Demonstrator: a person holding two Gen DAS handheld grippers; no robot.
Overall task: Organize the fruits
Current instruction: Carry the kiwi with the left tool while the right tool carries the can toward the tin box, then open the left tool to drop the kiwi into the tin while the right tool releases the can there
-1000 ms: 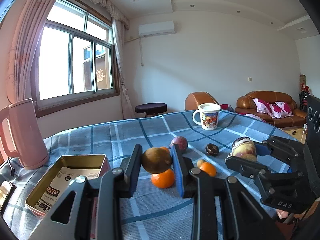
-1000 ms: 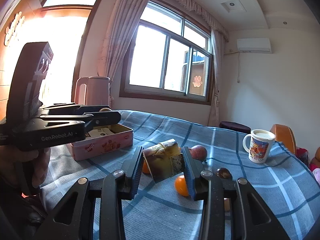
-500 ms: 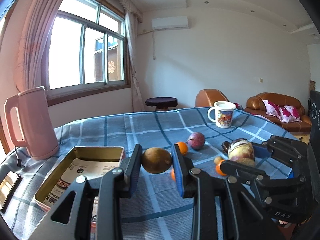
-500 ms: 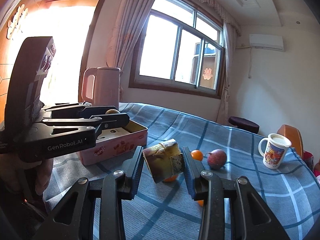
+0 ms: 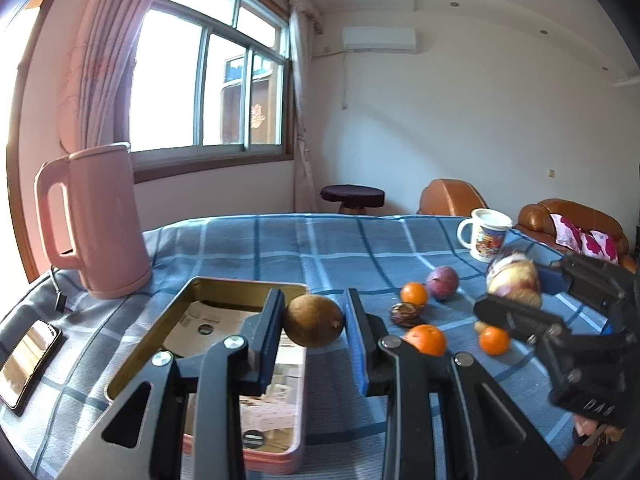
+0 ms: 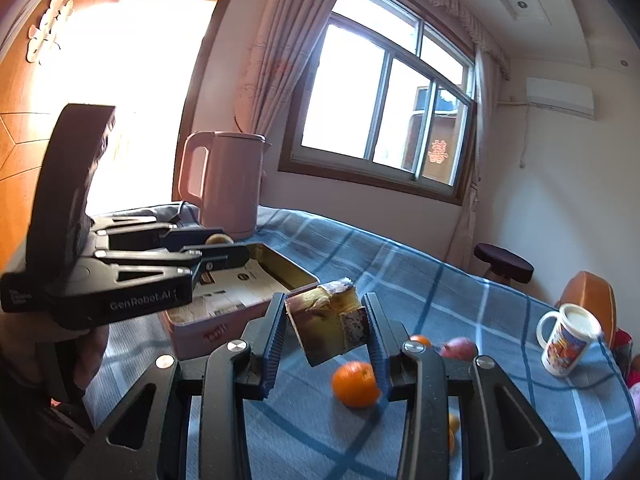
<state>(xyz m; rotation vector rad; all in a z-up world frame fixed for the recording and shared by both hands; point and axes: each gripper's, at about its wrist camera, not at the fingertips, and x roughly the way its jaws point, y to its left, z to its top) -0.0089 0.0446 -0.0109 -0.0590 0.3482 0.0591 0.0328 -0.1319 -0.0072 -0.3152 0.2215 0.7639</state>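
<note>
My left gripper (image 5: 314,320) is shut on a brown round fruit (image 5: 313,321) and holds it over the right rim of the open pink tin (image 5: 168,316). My right gripper (image 6: 326,330) is shut on a cut sugarcane piece (image 6: 328,326), held above the cloth just right of the tin (image 6: 280,270); it shows in the left wrist view (image 5: 514,280) too. Three oranges (image 5: 426,338) (image 5: 414,293) (image 5: 494,340), a purple passion fruit (image 5: 442,282) and a dark shrivelled fruit (image 5: 405,314) lie on the blue checked tablecloth (image 5: 280,248).
A pink kettle (image 5: 96,220) stands behind the tin at the left. A phone (image 5: 28,362) lies at the left table edge. A printed mug (image 5: 486,234) stands far right. A stool (image 5: 352,196) and leather sofas (image 5: 568,220) are beyond the table.
Both grippers have moved left toward the tin with their fruits still held. The left gripper's fruit now hangs over the tin's right rim; the loose fruits have shifted right in view.
</note>
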